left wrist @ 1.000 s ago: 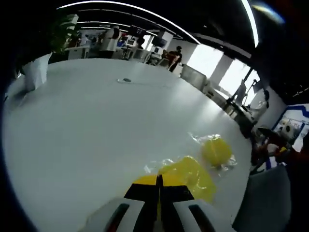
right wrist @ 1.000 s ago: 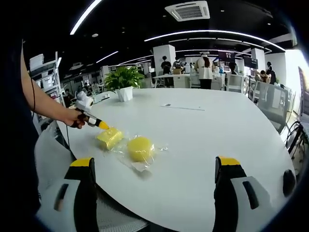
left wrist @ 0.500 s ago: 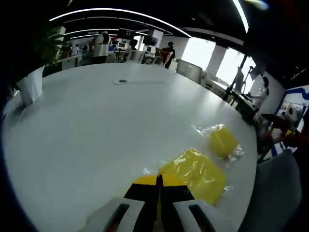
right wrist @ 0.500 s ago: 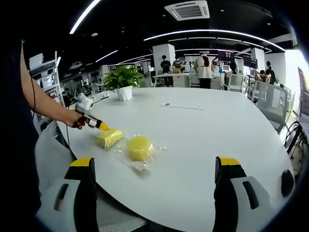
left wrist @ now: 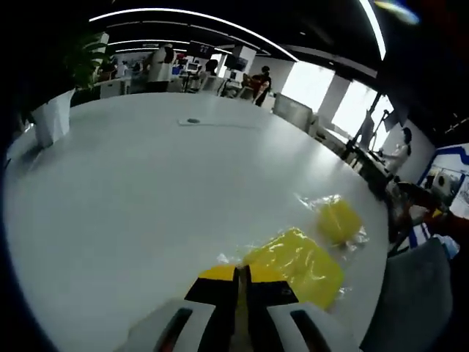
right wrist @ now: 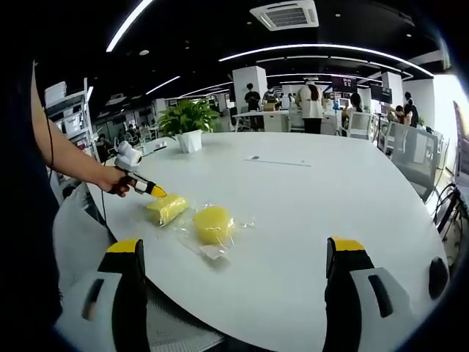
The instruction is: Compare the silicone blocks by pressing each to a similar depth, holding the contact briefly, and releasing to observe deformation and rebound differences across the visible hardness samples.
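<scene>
A white table [right wrist: 315,220] with a smooth, matte top carries two yellow silicone samples, each inside a clear, crinkled plastic bag. The right gripper view takes them in from a distance: the flat block [right wrist: 166,208] lies near the table's edge, and the round block [right wrist: 212,224] sits just beside it. The same view shows the person's hand [right wrist: 117,180] holding the left gripper [right wrist: 158,192], whose yellow tip points down at the flat block's far corner; whether it touches the block is hard to tell from this far off. The right gripper [right wrist: 233,257] hangs well back from the samples, its two yellow-capped jaws standing wide apart with nothing between them.

The left gripper view comes in close. Here the left gripper's [left wrist: 241,275] jaws are pressed together, black with yellow ends, and their tip sits at the near edge of the flat block [left wrist: 300,264], which looks like a soft, glossy slab under wrinkled film. The round block [left wrist: 338,221] lies just past it, its bag spread loosely around it. Far across the table stand a white pot [left wrist: 51,122] of green leaves and a small dark disc [left wrist: 193,121].
</scene>
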Available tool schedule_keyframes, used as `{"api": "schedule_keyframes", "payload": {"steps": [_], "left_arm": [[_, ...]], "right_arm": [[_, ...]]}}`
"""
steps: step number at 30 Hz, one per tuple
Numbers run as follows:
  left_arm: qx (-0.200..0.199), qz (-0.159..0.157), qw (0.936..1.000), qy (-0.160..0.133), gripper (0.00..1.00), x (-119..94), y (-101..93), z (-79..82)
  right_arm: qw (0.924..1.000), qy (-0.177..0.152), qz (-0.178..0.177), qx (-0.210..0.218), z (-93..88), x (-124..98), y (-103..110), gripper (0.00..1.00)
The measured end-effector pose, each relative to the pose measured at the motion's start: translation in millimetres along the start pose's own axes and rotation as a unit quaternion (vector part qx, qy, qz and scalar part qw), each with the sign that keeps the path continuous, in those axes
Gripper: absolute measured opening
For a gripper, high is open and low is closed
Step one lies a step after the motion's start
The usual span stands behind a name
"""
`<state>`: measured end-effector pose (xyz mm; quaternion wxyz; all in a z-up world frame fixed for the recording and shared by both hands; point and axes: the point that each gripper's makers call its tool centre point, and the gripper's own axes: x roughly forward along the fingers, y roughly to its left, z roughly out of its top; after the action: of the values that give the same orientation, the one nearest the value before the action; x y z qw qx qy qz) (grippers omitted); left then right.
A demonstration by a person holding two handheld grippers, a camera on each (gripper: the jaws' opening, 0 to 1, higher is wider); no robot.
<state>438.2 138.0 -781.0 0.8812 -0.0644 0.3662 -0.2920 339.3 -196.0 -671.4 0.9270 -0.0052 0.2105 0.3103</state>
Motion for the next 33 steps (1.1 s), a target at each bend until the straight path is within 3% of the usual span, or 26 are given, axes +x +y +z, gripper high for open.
{"api": "schedule_keyframes", "payload": {"steps": [3, 12, 18, 25, 27, 33], "left_arm": [[0.004, 0.006, 1.0, -0.004, 0.08, -1, 2.8, 1.3], [-0.001, 0.022, 0.999, -0.038, 0.43, -16, 13.4, 11.9], [0.016, 0.038, 0.996, -0.079, 0.69, -43, 17.7, 32.5], [0.035, 0.044, 0.9935, -0.099, 0.92, -80, 13.2, 34.9], [0.046, 0.045, 0.9912, -0.115, 0.95, -92, 10.6, 34.2], [0.053, 0.038, 0.9899, -0.126, 1.0, -116, 5.1, 20.8]], "right_arm": [[1.0, -0.001, 0.0, 0.0, 1.9, 0, 0, 0.97], [1.0, -0.003, -0.002, 0.001, 5.0, 2, -5, 0.97], [0.9999, -0.004, -0.006, 0.008, 6.0, 6, -11, 0.97], [0.9999, -0.011, -0.005, 0.001, 15.9, 10, -15, 0.97], [0.9999, -0.013, -0.004, -0.001, 18.4, 12, -15, 0.97], [0.9999, -0.009, 0.004, -0.009, 20.0, 17, -13, 0.97]]}}
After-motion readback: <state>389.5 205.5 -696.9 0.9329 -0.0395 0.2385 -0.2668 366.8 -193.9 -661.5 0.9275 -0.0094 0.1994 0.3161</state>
